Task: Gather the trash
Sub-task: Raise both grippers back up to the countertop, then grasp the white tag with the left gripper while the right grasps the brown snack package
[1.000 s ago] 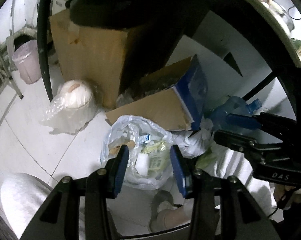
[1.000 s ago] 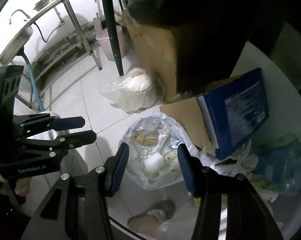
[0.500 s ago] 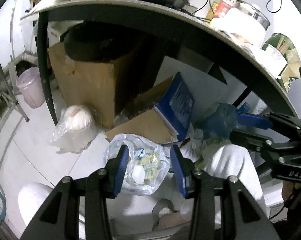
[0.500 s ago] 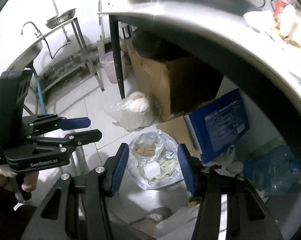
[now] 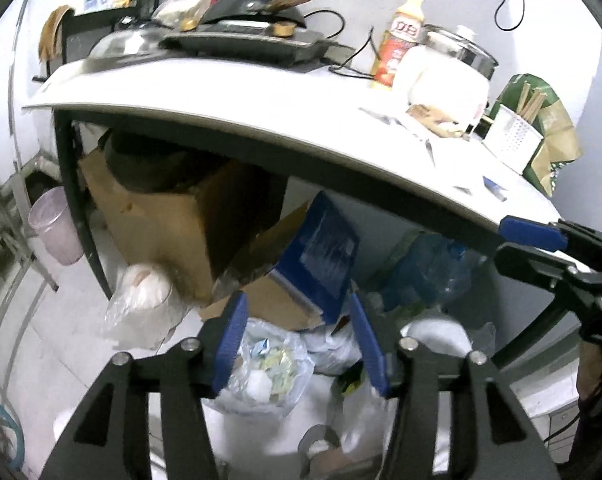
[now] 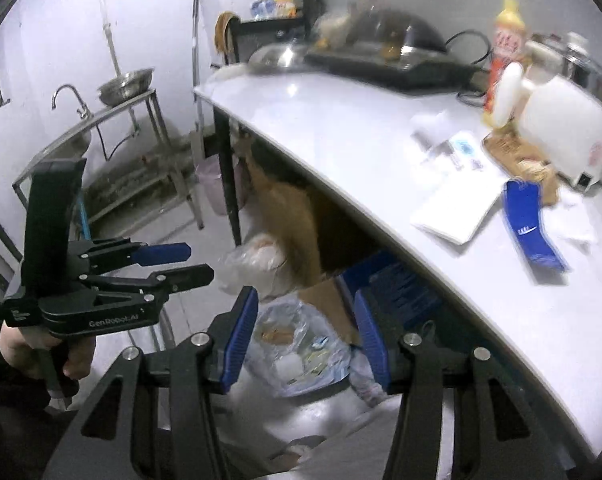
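Note:
A clear plastic trash bag (image 5: 265, 372) (image 6: 301, 352) full of wrappers sits open on the floor under the white table (image 5: 261, 96) (image 6: 361, 132). On the tabletop lie a blue wrapper (image 6: 531, 228), a white sheet of paper (image 6: 457, 208) and a brown packet (image 6: 517, 152). My left gripper (image 5: 299, 344) (image 6: 185, 263) hangs high above the bag; its jaws are opening with nothing between them. My right gripper (image 6: 306, 338) (image 5: 517, 244) is level with the table edge, open and empty too.
Under the table stand a cardboard box (image 5: 161, 220), a blue carton (image 5: 321, 256), a blue water bottle (image 5: 425, 264) and a bagged white lump (image 5: 145, 300). A pink bin (image 5: 57, 224) and a sink stand (image 6: 101, 120) are at the left. An orange bottle (image 5: 401, 40) and a white appliance (image 6: 561, 128) stand on the table.
Both grippers have risen from just above the trash bag to table height, so the tabletop has come into view. The left jaws stand wider than before.

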Tool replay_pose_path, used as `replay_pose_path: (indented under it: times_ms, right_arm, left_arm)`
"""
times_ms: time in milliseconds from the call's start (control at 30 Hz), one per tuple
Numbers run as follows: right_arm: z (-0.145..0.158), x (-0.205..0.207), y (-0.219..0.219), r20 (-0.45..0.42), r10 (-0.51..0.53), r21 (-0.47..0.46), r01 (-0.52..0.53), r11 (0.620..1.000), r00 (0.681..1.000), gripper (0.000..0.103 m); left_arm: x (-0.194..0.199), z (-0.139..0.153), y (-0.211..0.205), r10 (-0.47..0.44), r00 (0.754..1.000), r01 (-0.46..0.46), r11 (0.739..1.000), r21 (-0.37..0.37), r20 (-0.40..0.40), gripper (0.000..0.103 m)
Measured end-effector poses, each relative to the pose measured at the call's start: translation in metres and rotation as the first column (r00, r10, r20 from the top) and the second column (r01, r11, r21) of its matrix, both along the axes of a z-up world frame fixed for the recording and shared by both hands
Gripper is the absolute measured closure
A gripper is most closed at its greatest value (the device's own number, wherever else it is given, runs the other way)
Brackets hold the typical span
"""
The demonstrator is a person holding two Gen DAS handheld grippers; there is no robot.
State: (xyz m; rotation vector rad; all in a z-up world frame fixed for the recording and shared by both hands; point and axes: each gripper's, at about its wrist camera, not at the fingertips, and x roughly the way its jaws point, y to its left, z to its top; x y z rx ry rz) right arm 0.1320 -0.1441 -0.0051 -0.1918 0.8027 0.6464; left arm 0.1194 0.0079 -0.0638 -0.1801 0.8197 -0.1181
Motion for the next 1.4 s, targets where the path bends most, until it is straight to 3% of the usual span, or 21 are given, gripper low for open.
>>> replay_pose_path:
  times_ms: [433, 667, 900, 1233, 1300, 1333, 1400]
  right_arm:
    - [0.04, 0.033, -0.089, 0.043, -0.12, 0.051, 0.118, 0.992, 0.992, 0.055]
    - [0.047, 0.064, -0.138, 0.047, -0.179, 0.075, 0.176, 0.982, 0.983, 0.055]
    - [0.05, 0.087, -0.176, 0.048, -0.227, 0.105, 0.221, 0.97, 0.973, 0.055]
    - [0.034, 0.114, -0.206, 0.012, -0.274, 0.138, 0.27, 0.953, 0.962, 0.055]
    - [0.031, 0.119, -0.207, 0.004, -0.277, 0.145, 0.273, 0.951, 0.961, 0.055]
    - [0.03, 0.122, -0.207, 0.0, -0.278, 0.146, 0.275, 0.95, 0.961, 0.055]
    - [0.028, 0.128, -0.206, -0.004, -0.281, 0.145, 0.278, 0.95, 0.96, 0.055]
  left_arm:
    - [0.048, 0.055, -0.07, -0.101, 0.993, 0.097, 0.993, 0.064, 0.061, 0.04]
    - [0.085, 0.075, -0.118, -0.188, 0.978, 0.179, 0.979, 0.098, 0.092, 0.037]
    - [0.123, 0.069, -0.156, -0.246, 0.967, 0.237, 0.965, 0.116, 0.063, 0.037]
    - [0.155, 0.042, -0.179, -0.259, 0.965, 0.261, 0.933, 0.249, -0.044, 0.037]
    - [0.158, 0.039, -0.178, -0.263, 0.963, 0.268, 0.932, 0.246, -0.053, 0.045]
    - [0.159, 0.04, -0.176, -0.27, 0.962, 0.274, 0.933, 0.235, -0.047, 0.056]
    - [0.16, 0.04, -0.176, -0.276, 0.96, 0.278, 0.93, 0.24, -0.043, 0.059]
